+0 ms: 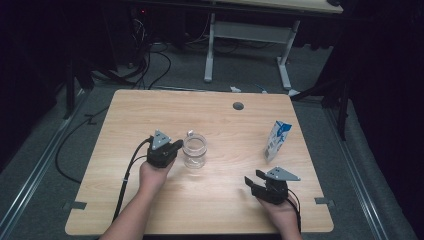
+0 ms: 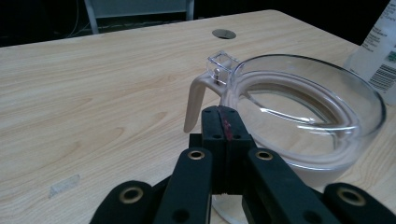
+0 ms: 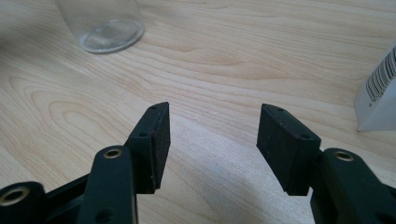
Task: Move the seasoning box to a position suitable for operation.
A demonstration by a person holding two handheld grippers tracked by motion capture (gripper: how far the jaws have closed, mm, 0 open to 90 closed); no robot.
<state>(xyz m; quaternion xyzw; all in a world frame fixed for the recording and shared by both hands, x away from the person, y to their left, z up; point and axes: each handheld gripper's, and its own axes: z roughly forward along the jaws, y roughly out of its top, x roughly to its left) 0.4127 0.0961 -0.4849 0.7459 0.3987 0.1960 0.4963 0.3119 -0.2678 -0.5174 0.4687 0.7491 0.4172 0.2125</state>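
Note:
A clear plastic jug (image 1: 194, 151) with an open top stands near the middle of the wooden table (image 1: 150, 110). In the left gripper view its rim (image 2: 327, 93) is wide and its pale handle (image 2: 195, 100) curves down on the near side. My left gripper (image 1: 178, 146) sits just left of the jug, shut with nothing between its jaws, and its tips (image 2: 223, 114) lie close beside the handle. My right gripper (image 1: 255, 177) rests near the front right of the table, open and holding nothing (image 3: 212, 135).
A white and blue carton (image 1: 277, 140) stands upright at the right, with its edge (image 3: 378, 93) in the right gripper view. A round cable hole (image 1: 238, 106) lies near the table's far edge. A white desk frame (image 1: 250, 45) stands on the floor beyond.

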